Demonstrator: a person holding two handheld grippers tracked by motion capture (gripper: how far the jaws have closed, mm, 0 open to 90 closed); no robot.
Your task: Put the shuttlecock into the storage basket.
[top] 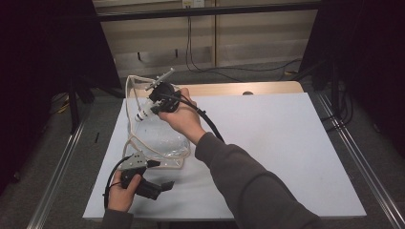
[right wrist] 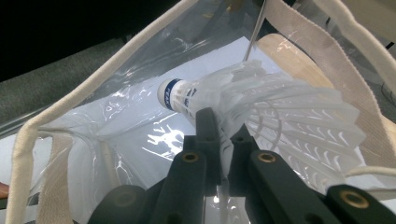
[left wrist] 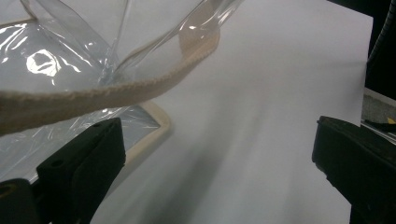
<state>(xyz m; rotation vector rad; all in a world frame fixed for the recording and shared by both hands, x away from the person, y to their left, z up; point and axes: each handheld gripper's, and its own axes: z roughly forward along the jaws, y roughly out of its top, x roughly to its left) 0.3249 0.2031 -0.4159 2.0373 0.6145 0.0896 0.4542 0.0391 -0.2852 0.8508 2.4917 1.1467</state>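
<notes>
On the white worktop (top: 267, 143) lies a clear plastic bag with cream fabric trim and straps (top: 162, 143), its open mouth lifted toward the far-left corner. There the right gripper (top: 152, 107) holds a white feathered shuttlecock (right wrist: 261, 100) at that mouth, jaws clamped on its feather skirt, long axis pointing cork-first into the bag. The left gripper (top: 165, 186) rests near the bag's near edge, jaws apart and empty, so the right is the nearer one.

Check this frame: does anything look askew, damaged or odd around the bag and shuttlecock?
Nothing stands out. The right gripper is shut on the shuttlecock by its feathers at the mouth of the clear bag, which lies slumped on the table. The left gripper is open beside the bag's strap.
</notes>
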